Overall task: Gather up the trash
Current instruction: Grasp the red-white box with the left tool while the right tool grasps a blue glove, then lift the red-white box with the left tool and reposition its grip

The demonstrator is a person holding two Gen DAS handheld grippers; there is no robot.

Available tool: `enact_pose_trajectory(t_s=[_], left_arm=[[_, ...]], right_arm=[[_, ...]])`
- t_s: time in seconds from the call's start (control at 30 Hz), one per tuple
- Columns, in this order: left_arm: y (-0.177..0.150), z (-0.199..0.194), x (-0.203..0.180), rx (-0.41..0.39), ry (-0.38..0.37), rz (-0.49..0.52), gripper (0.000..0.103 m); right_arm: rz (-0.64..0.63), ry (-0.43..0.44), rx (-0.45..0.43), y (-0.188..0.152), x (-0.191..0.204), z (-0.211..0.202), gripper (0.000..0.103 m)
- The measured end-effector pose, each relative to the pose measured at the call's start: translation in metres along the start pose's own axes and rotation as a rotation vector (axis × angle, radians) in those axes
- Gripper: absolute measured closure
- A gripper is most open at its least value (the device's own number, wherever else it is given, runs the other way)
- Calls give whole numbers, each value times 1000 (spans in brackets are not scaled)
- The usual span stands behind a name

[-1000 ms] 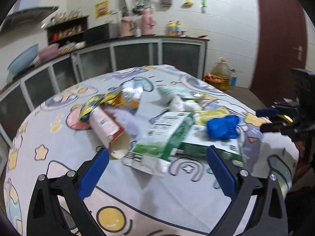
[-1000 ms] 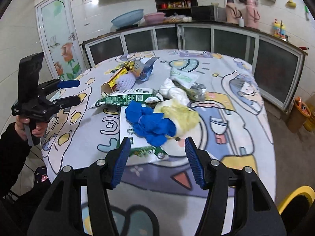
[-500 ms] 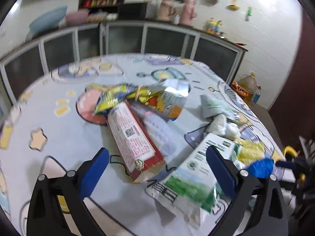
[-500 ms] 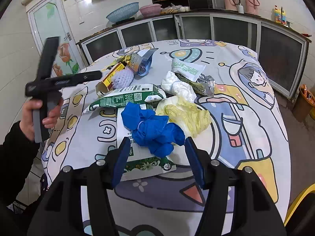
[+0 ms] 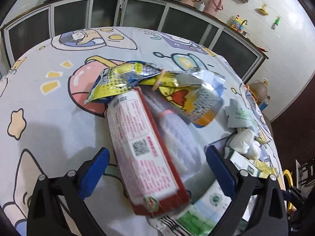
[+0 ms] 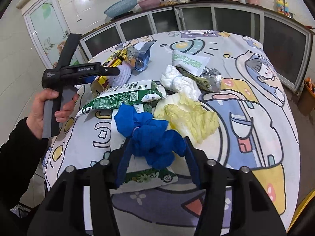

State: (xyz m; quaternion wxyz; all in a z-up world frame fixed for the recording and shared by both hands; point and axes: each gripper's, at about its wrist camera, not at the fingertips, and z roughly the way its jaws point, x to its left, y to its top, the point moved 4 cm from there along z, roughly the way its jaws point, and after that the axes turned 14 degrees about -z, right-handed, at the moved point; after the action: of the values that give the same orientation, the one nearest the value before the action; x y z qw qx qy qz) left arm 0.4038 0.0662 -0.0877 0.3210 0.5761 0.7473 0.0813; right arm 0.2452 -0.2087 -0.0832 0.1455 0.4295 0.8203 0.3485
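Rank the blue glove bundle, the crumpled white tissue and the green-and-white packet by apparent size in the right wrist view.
1. Blue glove bundle
2. Green-and-white packet
3. Crumpled white tissue

The first two look close, and the gloves lie nearer the camera, so their order is unsure.

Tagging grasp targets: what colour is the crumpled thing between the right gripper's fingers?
Bright blue. The crumpled glove shows best in the right wrist view.

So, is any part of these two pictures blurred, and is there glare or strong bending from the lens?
Left wrist view: the green and white packet at the bottom is smeared by motion; the red and white carton is slightly soft. Right wrist view: sharp throughout, the blue glove is crisp. Both views: cabinets bend strongly, corners are dark; no strong glare.
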Motion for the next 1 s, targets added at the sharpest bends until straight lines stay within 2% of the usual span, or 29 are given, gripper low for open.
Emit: enact_pose_trajectory(t_s=[0.07,0.13,0.17,0.23,0.27,0.3,0.33,0.57,0.63,0.77,0.87,0.97,1.0], left_arm=[[1,5,4,9,9,-9,12],[1,11,11,29,15,-27,30],[0,13,12,39,12,-35,33],[0,15,16,46,20,-38,54],[-1,15,16,48,17,-29,62],[-2,13,15,57,-10,-24,72],[-2,10,14,56,-18,-30,74],[-12,-30,13,14,-36,5,77],[-19,-46,16,2,-48,13,77],[-32,-65,26,24,-52,-7,76],[-49,-72,38,70,-76,-38,72],[-63,-75,51,75,-58,-47,69],[-67,-76,57,74,-60,-54,64]], right_arm=[[-3,1,8,1,1,3,65],[0,-7,6,1,1,3,74],[3,-10,4,2,1,2,82],[4,-18,-1,2,2,0,91],[7,-14,-5,3,2,-2,95],[20,-4,-16,3,2,-5,96],[28,6,-21,4,3,-7,97],[28,57,-90,9,14,-38,97],[22,47,-98,9,16,-45,97],[21,66,-103,4,22,-53,97],[13,60,-95,0,26,-55,97],[18,62,-84,-5,29,-54,97],[19,62,-83,-6,29,-54,97]])
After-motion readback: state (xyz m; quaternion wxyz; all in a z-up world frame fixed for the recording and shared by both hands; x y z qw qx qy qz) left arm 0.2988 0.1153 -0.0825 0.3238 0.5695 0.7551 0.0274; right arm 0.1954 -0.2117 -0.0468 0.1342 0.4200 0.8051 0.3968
